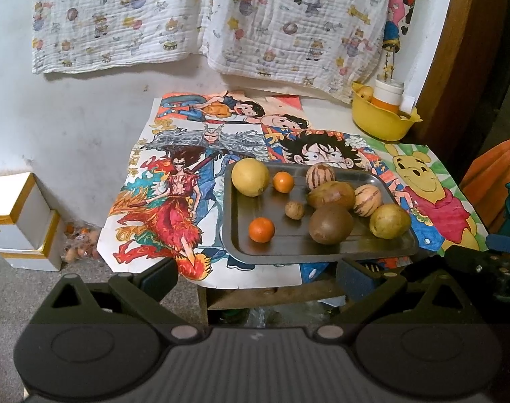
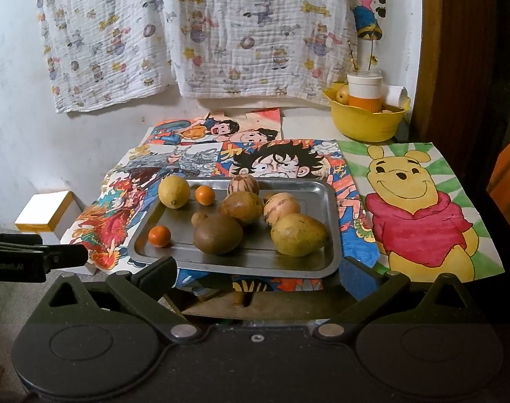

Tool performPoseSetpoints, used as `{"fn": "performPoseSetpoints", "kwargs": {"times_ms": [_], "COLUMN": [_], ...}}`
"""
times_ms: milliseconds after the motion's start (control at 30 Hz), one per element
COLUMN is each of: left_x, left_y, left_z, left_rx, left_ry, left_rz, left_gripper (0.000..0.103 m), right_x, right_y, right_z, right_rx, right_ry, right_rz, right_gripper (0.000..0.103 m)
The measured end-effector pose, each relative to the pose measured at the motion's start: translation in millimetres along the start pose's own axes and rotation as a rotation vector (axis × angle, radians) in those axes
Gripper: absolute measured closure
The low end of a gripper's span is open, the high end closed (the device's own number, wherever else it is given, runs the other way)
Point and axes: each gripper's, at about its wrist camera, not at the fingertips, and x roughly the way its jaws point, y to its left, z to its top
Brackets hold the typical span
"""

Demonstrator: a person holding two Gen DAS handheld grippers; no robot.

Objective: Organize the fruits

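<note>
Nine fruits sit on the metal tray [image 1: 235, 221], none gripped: left to right from the tray's left rim, a big yellow citrus [image 1: 250, 177] at the far-left corner, a small orange [image 1: 261, 230] at the near-left, a second small orange [image 1: 283, 182] just right of the citrus, a small brown nut-like fruit [image 1: 294, 209] mid-tray, a round brown fruit [image 1: 331, 224] near the front rim, an oblong brown fruit [image 1: 331, 195] behind it, two striped melon-like fruits [image 1: 320, 176] toward the far and right side, and a yellow-green pear-like fruit [image 1: 389, 220] by the right rim. Left gripper [image 1: 255, 277] and right gripper [image 2: 256, 277] both spread wide, empty, hovering just off the tray's near rim. Fruit lies straight ahead of both; tray's long axis runs across the view. Judgement: left is nearer the oranges and citrus, right nearer the pear-like fruit. Likely destination is the yellow bowl [image 1: 379, 121], beyond the tray's far-right corner, well apart, already holding a white-and-orange cup [image 1: 387, 95]. Tray rests on cartoon drawings [image 2: 419, 208] covering a small table against a white wall with a printed cloth [image 1: 187, 16] hung behind; white boxes [image 1: 16, 215] on the floor left of the tray.
</note>
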Motion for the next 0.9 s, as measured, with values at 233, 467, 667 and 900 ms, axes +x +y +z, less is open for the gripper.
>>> {"fn": "performPoseSetpoints", "kwargs": {"times_ms": [233,467,667,900], "left_x": [-0.5,-0.2,1.9,3.3], "left_y": [0.2,0.0,-1.2,-0.1], "left_z": [0.7,1.1,1.0,1.5], "left_rx": [0.001,0.0,0.006,0.005], "left_ry": [-0.007,-0.005,-0.001,0.0], "left_rz": [-0.01,-0.016,-0.022,-0.022], "left_gripper": [0.001,0.001,0.001,0.001], "right_x": [0.5,1.4,5.1,9.6], "right_y": [0.6,0.6,1.2,2.0], "right_z": [0.1,0.9,-0.8,0.6], "right_rx": [0.0,-0.001,-0.005,-0.008], "right_ry": [0.001,0.003,0.01,0.017], "right_rz": [-0.001,-0.001,0.002,0.003], "right_gripper": [0.001,0.001,0.001,0.001]}}
